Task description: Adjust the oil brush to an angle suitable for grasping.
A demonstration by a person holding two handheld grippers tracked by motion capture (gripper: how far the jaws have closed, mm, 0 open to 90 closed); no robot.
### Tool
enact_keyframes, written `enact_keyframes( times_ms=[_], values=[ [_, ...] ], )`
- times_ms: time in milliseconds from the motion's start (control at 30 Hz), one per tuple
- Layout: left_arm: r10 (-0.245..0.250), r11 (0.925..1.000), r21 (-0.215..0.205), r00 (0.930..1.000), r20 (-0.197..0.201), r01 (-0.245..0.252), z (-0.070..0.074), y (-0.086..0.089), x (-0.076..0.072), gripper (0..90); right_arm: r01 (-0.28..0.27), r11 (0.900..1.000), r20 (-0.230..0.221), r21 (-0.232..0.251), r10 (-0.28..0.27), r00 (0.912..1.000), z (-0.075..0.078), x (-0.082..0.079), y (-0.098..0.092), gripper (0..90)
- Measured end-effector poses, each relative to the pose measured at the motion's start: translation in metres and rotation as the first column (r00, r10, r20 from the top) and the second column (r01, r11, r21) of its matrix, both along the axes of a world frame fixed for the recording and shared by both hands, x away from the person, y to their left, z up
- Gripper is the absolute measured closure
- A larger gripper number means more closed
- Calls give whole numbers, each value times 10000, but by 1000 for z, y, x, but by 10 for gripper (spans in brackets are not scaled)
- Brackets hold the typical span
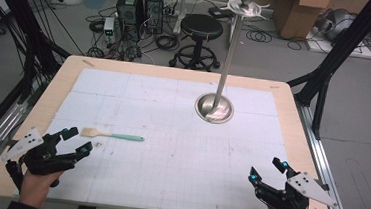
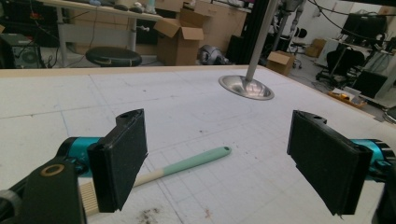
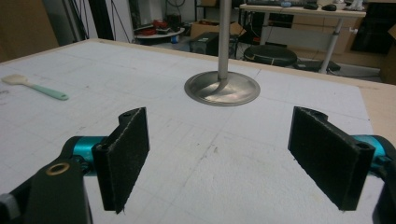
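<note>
A small spatula [image 1: 112, 135] with a cream blade and a mint-green handle lies flat on the white gridded mat [image 1: 170, 148], left of centre. My left gripper [image 1: 79, 140] rests at the mat's front left, open, its fingertips just short of the spatula's blade. Along its own jaws the spatula [image 2: 187, 164] lies between and slightly past them, its blade behind the left pad [image 2: 119, 161]. Open and holding nothing, my right gripper [image 1: 268, 171] sits at the front right. The spatula [image 3: 35, 87] shows far off at the left in the right gripper view.
A metal stand with a round base [image 1: 214, 108] and tall pole rises at the mat's back right, topped by a hook ring. A black stool [image 1: 201, 28], computer towers, cables and cardboard boxes stand on the floor beyond the table.
</note>
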State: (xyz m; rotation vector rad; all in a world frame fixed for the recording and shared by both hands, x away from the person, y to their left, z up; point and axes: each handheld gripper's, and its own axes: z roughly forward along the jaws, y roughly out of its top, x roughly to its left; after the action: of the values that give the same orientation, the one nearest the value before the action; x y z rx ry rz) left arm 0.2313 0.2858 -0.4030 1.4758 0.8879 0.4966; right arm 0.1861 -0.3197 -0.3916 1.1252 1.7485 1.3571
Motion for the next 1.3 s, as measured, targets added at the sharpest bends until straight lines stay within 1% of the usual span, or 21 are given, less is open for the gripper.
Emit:
enact_keyframes(
  times_ms=[100,167,233,267,300,333,367,433,467,567,633,700,767,833,867,900,933,1100,1167,1200,1300],
  values=[
    [-147,9999,-27,9999,32,147,6,3,5,234,-29,10000,3,-46,29,10000,1,-1,2,192],
    [-310,9994,171,9995,40,310,9,5,9,275,-9,10000,57,-42,9,10000,2,-1,2,192],
    [-469,9979,439,9989,-34,470,11,5,17,362,27,10000,-3,-62,-27,10000,1,0,2,192],
    [-571,9963,640,9983,-143,579,12,5,21,444,13,10000,-36,-71,-13,10000,0,1,2,192],
    [-421,9946,927,9983,-413,458,12,5,25,572,39,10000,-43,-53,-39,10000,0,1,1,192],
    [-421,9946,927,9983,-413,458,12,5,25,686,42,10000,-20,-52,-42,10000,0,2,1,192],
    [-273,9922,1191,9963,-810,369,11,3,35,758,21,9999,-66,-109,-21,10000,0,2,1,192],
    [-102,9902,1378,9953,-965,236,9,1,43,865,21,9999,-93,-141,-22,10000,-1,3,1,192],
    [-93,9886,1482,9944,-1056,250,8,0,47,890,39,10000,-111,-81,-40,9999,-1,3,1,192],
    [52,9774,2102,9908,-1350,235,7,-4,61,896,42,10000,-103,-83,-43,9999,-1,2,2,193],
    [162,9721,2334,9876,-1562,209,6,-6,71,896,14,9999,-121,-122,-16,9999,-1,3,3,193],
    [344,9640,2654,9833,-1789,146,4,-8,82,896,-24,9998,-160,-190,21,9999,-1,3,3,193],
    [590,9542,2993,9774,-2032,46,0,-10,93,896,-33,9997,-150,-226,30,9999,-2,4,4,193],
    [756,9453,3261,9694,-2335,49,-6,-12,101,897,-63,9997,-190,-227,59,9998,-2,5,4,194],
    [756,9453,3261,9694,-2335,49,-6,-12,101,897,-63,9997,-190,-227,59,9998,-2,5,4,194],
    [870,9398,3416,9610,-2625,83,-13,-14,107,897,-91,9996,-205,-258,86,9998,-2,5,4,194],
    [925,9354,3534,9581,-2710,97,-16,-15,110,897,-97,9997,-196,-239,92,9998,-2,5,4,194],
    [1066,9203,3909,9505,-2918,168,-25,-16,116,897,-136,9997,-189,-192,133,9997,-2,5,4,194],
    [1192,9105,4131,9454,-3033,177,-27,-14,117,896,-144,9998,-221,-163,140,9997,-2,5,4,194],
    [1237,9087,4172,9429,-3092,176,-28,-13,117,897,-138,9998,-212,-156,135,9997,-2,5,4,194],
    [1328,9055,4241,9402,-3137,136,-30,-11,118,897,-143,9998,-235,-148,139,9996,-2,5,4,194]
  ],
)
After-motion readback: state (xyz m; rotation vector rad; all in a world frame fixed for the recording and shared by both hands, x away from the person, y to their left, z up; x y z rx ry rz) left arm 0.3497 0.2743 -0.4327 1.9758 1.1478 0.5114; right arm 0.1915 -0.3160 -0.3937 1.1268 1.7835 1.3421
